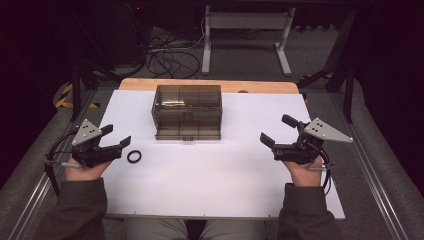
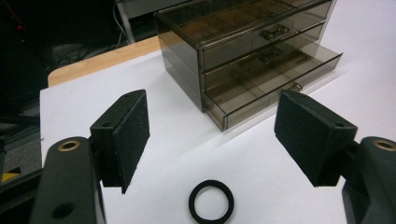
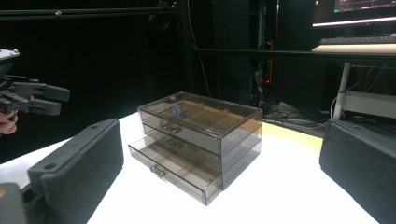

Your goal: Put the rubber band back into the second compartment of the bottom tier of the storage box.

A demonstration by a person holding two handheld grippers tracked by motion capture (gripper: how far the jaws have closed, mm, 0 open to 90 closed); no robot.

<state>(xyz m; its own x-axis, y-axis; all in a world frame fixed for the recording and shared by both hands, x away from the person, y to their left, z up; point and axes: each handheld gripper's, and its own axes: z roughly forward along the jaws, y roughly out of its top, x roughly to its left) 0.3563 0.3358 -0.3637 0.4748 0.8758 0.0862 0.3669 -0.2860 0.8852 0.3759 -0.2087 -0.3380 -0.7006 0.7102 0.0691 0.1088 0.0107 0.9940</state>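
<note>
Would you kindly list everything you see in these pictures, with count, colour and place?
drawer organiser: one, smoky translucent grey, three drawers, bottom one pulled out; far middle of the sheet.
ring: one, black, flat on the sheet just ahead of the left gripper.
white sheet: one, covering the tabletop.
wooden tabletop: one, tan, showing beyond the sheet's far edge.
table frame: one, white, on the floor beyond the table.
cables: several, dark, on the floor behind.
left gripper: one, black, open, near left of the sheet.
right gripper: one, black, open, near right.
hands: two, holding the grippers.
sleeves: two, dark olive, bottom corners.
</note>
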